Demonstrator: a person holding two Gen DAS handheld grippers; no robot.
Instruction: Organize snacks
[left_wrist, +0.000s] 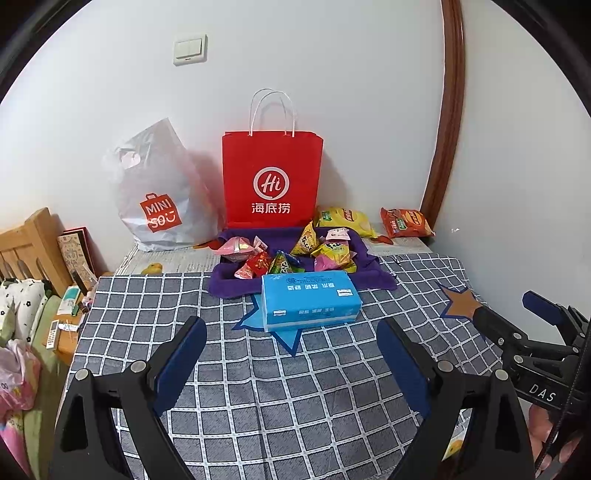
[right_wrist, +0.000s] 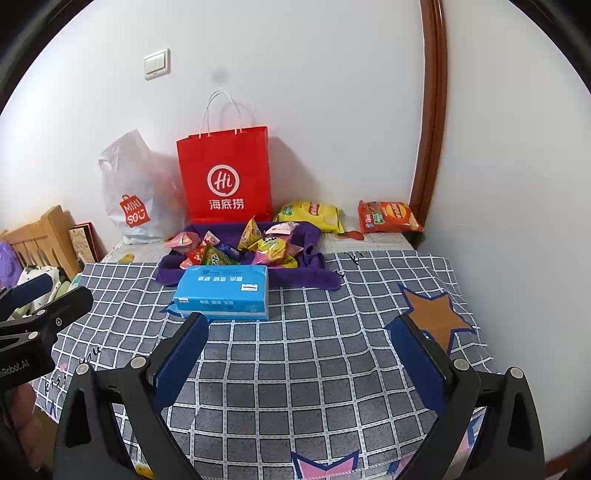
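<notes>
Several small snack packets (left_wrist: 295, 254) (right_wrist: 255, 247) lie piled in a purple cloth tray (left_wrist: 229, 284) (right_wrist: 314, 273) at the back of the checked tablecloth. A yellow chip bag (left_wrist: 345, 220) (right_wrist: 312, 214) and an orange chip bag (left_wrist: 406, 221) (right_wrist: 388, 216) lie behind it by the wall. A blue tissue pack (left_wrist: 310, 304) (right_wrist: 223, 293) sits in front of the tray. My left gripper (left_wrist: 291, 358) is open and empty, short of the tissue pack. My right gripper (right_wrist: 299, 354) is open and empty, to the right of the left one.
A red paper bag (left_wrist: 271, 181) (right_wrist: 225, 177) and a grey Miniso plastic bag (left_wrist: 159, 199) (right_wrist: 133, 199) stand against the wall. A wooden bed frame (left_wrist: 33, 243) and clutter lie left of the table. A brown door frame (left_wrist: 443, 147) rises at right.
</notes>
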